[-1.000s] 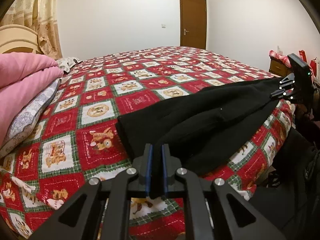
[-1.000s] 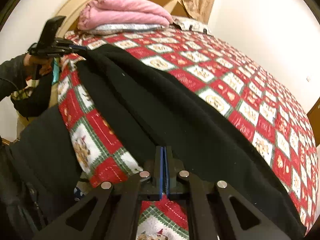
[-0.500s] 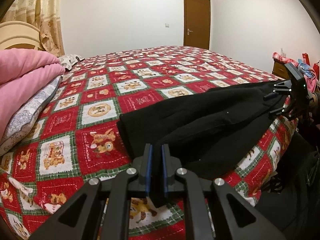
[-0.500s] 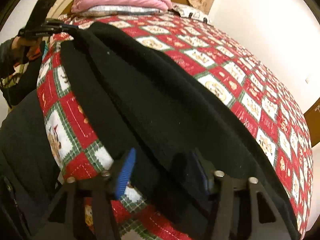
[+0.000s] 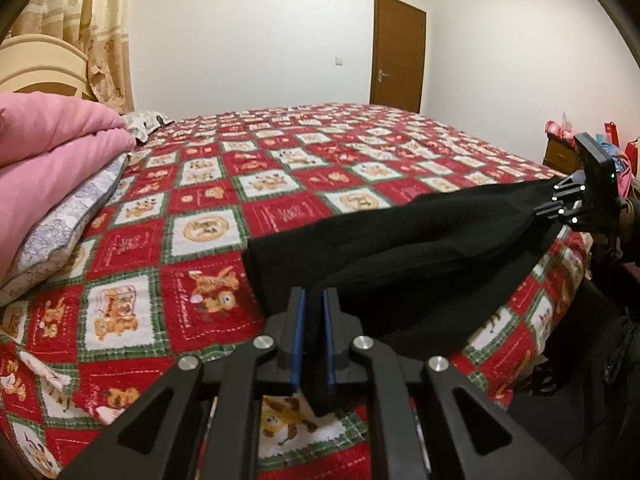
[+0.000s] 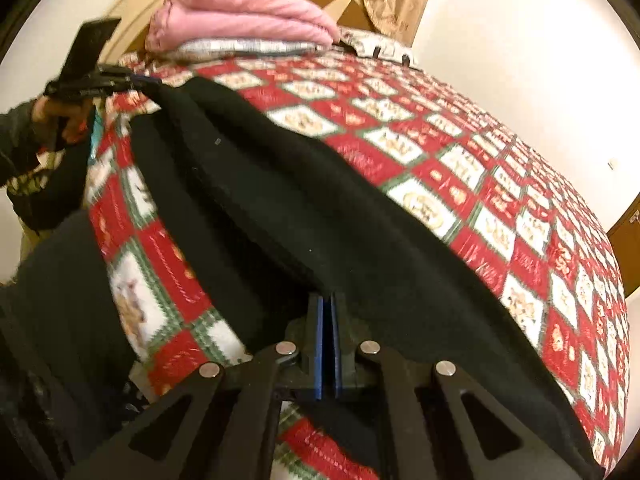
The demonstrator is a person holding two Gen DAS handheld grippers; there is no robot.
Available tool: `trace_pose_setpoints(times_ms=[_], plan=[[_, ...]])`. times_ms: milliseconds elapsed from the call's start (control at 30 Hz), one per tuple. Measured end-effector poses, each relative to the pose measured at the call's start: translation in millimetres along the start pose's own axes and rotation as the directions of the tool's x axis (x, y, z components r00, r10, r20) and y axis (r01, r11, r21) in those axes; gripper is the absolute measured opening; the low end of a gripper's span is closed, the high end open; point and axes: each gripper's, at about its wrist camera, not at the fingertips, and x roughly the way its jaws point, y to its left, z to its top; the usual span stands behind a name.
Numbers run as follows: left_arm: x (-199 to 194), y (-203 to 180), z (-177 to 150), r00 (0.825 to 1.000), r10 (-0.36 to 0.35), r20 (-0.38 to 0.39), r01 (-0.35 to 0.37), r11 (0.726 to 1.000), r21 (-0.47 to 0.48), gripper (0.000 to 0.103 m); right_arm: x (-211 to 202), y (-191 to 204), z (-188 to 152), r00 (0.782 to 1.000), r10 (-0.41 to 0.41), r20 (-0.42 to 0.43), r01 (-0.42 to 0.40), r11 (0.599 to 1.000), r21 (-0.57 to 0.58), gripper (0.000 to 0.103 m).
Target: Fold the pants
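Note:
Black pants (image 5: 400, 248) lie stretched along the near edge of the bed, folded lengthwise. They also fill the middle of the right wrist view (image 6: 320, 208). My left gripper (image 5: 313, 300) is shut on one end of the pants, with black cloth pinched between its blue pads. My right gripper (image 6: 329, 304) is shut on the other end. Each gripper shows in the other's view: the right one at far right (image 5: 560, 200), the left one at upper left (image 6: 132, 82).
The bed has a red, green and white patterned quilt (image 5: 280, 184). A folded pink blanket (image 5: 52, 144) on a pillow (image 5: 64, 232) lies at the headboard end. A brown door (image 5: 398, 52) is on the far wall. A nightstand with clutter (image 5: 568, 148) stands at right.
The right gripper was shut a second ago, opened wide half a second ago, and is shut on the pants again now. The left gripper kept its grip and stayed in place.

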Motion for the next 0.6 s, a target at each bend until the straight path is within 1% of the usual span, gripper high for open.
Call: trace_pose_setpoints(times_ms=[100, 167, 267, 333, 467, 600], plan=[[-8, 0, -3, 1.000, -0.007, 0.004, 0.007, 1.000, 0.001, 0.010, -10, 4, -6, 0.999, 0.035, 0.003, -0.035, 0.999, 0.006, 0.003], [-7, -1, -9, 1.000, -0.017, -0.011, 0.017, 1.000, 0.002, 0.010, 0, 10, -14, 0.999, 0.026, -0.029, -0.026, 1.000, -0.013, 0.003], [4, -2, -23, 0.998, -0.020, -0.059, 0.020, 1.000, 0.000, 0.010, 19, 17, -23, 0.996, 0.046, -0.079, -0.047, 0.999, -0.018, 0.003], [4, -2, -28, 0.998, -0.023, -0.054, 0.022, 1.000, -0.015, 0.010, 20, 18, -24, 0.995, 0.058, -0.080, -0.059, 0.998, -0.012, 0.003], [-4, -2, -28, 0.999, -0.024, -0.028, 0.023, 0.999, -0.025, 0.010, 7, 11, -20, 0.997, 0.068, -0.038, -0.067, 0.998, 0.012, 0.003], [1, -1, -33, 0.999, -0.019, -0.043, 0.017, 0.999, -0.028, 0.010, 25, 14, -26, 0.993, 0.067, -0.100, -0.067, 0.998, 0.004, 0.003]])
